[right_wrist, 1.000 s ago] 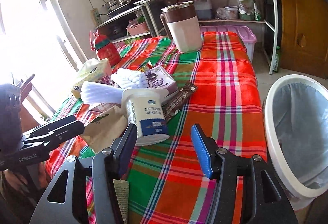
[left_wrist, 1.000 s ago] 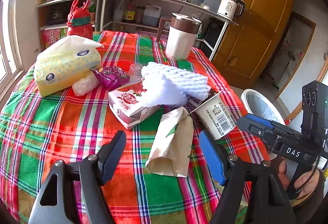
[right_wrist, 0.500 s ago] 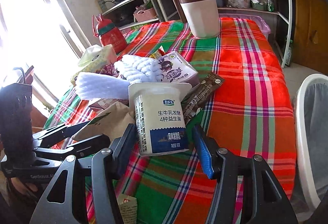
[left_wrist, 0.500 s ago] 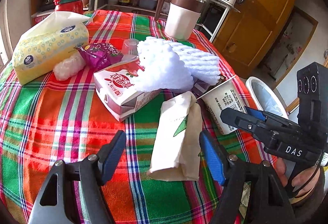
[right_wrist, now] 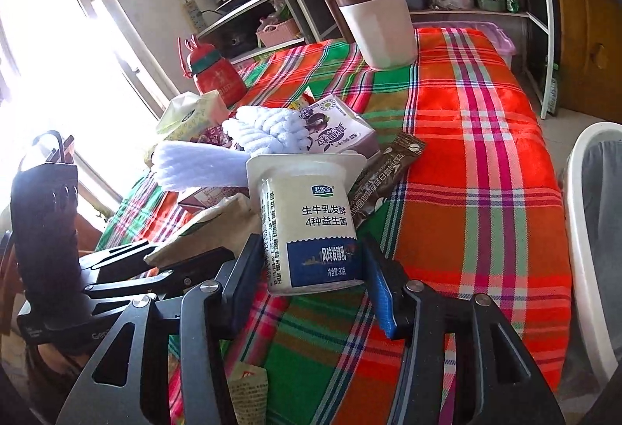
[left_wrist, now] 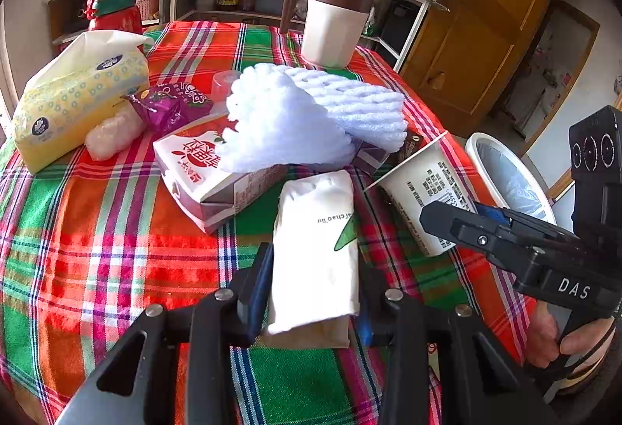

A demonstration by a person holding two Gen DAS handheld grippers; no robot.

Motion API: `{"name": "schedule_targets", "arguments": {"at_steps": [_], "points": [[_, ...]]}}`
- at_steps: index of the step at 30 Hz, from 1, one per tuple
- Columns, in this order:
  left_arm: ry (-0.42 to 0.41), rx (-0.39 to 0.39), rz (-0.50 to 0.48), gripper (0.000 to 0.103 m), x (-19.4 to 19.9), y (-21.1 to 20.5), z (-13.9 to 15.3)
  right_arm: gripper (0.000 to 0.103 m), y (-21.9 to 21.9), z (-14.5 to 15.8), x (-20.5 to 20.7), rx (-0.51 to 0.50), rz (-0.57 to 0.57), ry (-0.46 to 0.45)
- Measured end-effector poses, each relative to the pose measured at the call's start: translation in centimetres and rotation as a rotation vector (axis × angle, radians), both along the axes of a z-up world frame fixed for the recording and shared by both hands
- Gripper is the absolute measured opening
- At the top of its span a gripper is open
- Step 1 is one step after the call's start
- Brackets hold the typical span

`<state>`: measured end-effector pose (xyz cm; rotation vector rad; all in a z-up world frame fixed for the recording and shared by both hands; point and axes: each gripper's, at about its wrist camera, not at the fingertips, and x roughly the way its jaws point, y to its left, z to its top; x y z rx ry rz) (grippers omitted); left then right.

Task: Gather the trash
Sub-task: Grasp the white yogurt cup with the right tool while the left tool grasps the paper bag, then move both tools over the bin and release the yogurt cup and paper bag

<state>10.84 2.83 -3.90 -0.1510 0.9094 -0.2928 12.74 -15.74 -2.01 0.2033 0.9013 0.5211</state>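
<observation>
Left gripper [left_wrist: 313, 298]: clamped on the paper bag [left_wrist: 317, 250], which lies on the tablecloth [left_wrist: 97, 250].
Right gripper [right_wrist: 313, 279]: closed against the yogurt cup [right_wrist: 309, 226].
Bin [right_wrist: 583, 238]: beside the table, at right.

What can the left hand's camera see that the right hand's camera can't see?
Only the left wrist view shows the wooden door and the left gripper closed around the white paper bag.

Only the right wrist view shows the bright window, the blue label on the front of the white yogurt cup, and the right gripper around that cup.

Both show the plaid tablecloth, the white foam fruit net, the brown-lidded white jug and the white trash bin.
</observation>
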Motion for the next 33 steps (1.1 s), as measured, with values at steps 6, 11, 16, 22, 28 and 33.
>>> {"name": "schedule_targets", "arguments": {"at_steps": [6,11,16,22,28,33], "points": [[-0.026,-0.001,-0.004,0.031,-0.8,0.0,0.8,0.051,-0.7,0.5,-0.8,0.005,-0.018,-0.020],[-0.049,0.009,-0.014,0.025,-1.1,-0.5,1.6,0.051,-1.5,1.2,-1.6,0.013,-0.034,-0.042],[-0.068,0.011,-0.016,0.025,-1.4,-1.0,2.2,0.051,-2.4,1.6,-2.1,0.028,-0.062,-0.055],[-0.111,0.014,-0.048,0.025,-2.0,-2.6,4.0,0.051,-4.3,2.5,-3.2,0.033,-0.105,-0.085],[-0.147,0.006,-0.100,0.025,-1.5,-5.0,5.9,0.051,-7.7,4.0,-4.1,0.030,-0.186,-0.117],[-0.175,-0.002,-0.164,0.025,-1.0,-8.0,7.1,0.051,-11.0,5.0,-5.0,0.017,-0.256,-0.136]]}}
